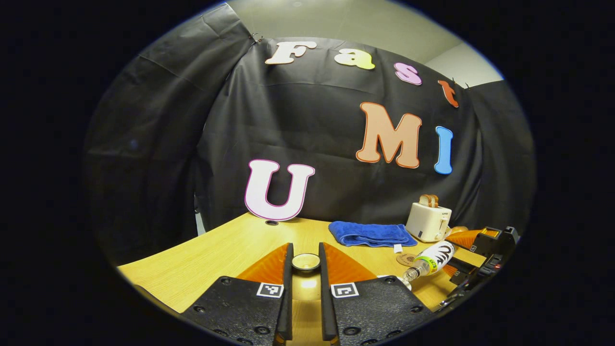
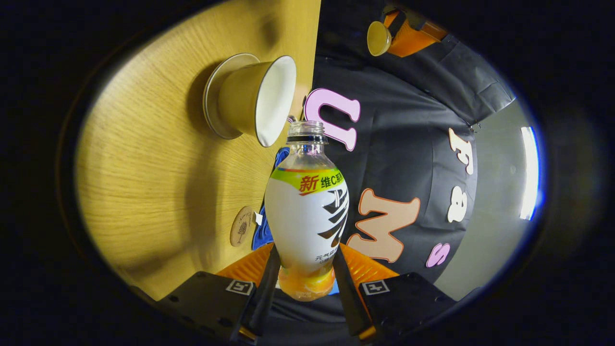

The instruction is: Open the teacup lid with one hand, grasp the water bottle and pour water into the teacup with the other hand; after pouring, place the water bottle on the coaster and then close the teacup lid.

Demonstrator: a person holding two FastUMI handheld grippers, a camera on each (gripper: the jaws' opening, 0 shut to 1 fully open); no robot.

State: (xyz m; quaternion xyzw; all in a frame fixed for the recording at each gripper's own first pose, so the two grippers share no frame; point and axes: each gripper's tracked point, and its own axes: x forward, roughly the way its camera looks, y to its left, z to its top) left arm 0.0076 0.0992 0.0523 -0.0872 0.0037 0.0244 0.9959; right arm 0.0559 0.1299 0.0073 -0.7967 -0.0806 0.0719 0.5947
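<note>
My left gripper [image 1: 305, 253] is shut on the small round teacup lid [image 1: 306, 262], held up above the table. In the right gripper view that lid [image 2: 378, 38] and the left gripper [image 2: 387, 30] appear far off, beyond the cup. My right gripper [image 2: 306, 254] is shut on the white water bottle [image 2: 307, 216], which has no cap and is tipped nearly level. Its mouth [image 2: 307, 129] sits right at the rim of the open teacup [image 2: 254, 98], which stands on its saucer. The left gripper view has the tilted bottle [image 1: 435, 257] at the right with the round coaster [image 1: 407, 259] just behind it.
A folded blue towel [image 1: 370, 234] and a white toaster [image 1: 428, 221] with bread in it stand at the back right of the wooden table [image 1: 216, 254]. The coaster [image 2: 241, 226] lies between the towel and the cup.
</note>
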